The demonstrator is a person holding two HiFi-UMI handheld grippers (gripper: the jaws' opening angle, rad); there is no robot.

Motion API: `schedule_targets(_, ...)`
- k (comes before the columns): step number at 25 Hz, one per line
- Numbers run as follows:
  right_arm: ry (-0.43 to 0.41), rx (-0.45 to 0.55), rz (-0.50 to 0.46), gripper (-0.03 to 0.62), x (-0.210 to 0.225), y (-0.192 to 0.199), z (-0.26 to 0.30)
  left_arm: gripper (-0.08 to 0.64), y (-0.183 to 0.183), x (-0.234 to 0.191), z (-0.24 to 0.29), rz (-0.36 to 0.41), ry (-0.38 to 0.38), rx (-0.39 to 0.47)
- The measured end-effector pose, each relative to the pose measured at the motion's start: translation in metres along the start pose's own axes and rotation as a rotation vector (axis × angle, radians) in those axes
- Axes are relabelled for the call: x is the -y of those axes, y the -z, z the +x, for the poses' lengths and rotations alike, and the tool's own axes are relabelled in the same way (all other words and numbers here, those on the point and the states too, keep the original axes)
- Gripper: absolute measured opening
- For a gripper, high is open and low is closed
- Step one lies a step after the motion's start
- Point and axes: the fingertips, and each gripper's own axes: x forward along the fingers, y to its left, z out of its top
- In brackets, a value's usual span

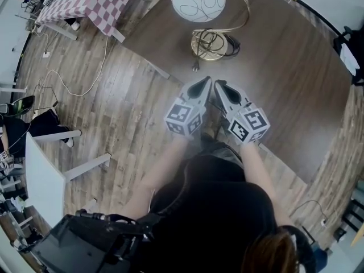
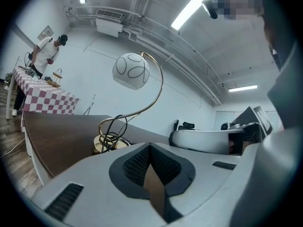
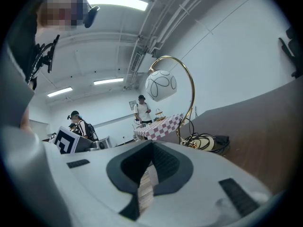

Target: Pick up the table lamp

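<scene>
Up ahead, the dark desk point(image 1: 284, 84) has its near edge running diagonally, with broad open surface to the right of the table lamp point(image 1: 198, 0). The left tongs point(image 1: 203, 85) and right tongs point(image 1: 220, 87) hover side by side over that edge, each pinched together on nothing, apart from the lamp. Plank floor point(image 1: 114, 95) lies to the left, with a checked-cloth table point(image 1: 96, 1) beyond. The lamp stands upright at the far side: a white globe with black loops, a curved gold stem, and a round gold base point(image 1: 209, 43) draped in black cord.
</scene>
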Motion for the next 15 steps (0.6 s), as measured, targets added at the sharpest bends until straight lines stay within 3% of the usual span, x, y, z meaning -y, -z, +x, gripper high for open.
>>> schedule_targets(15,0.071,0.007,-0.028,0.005,0.021,-0.011,0.034,0.0,-0.007,-0.028,0.025,0.015,0.031,-0.008)
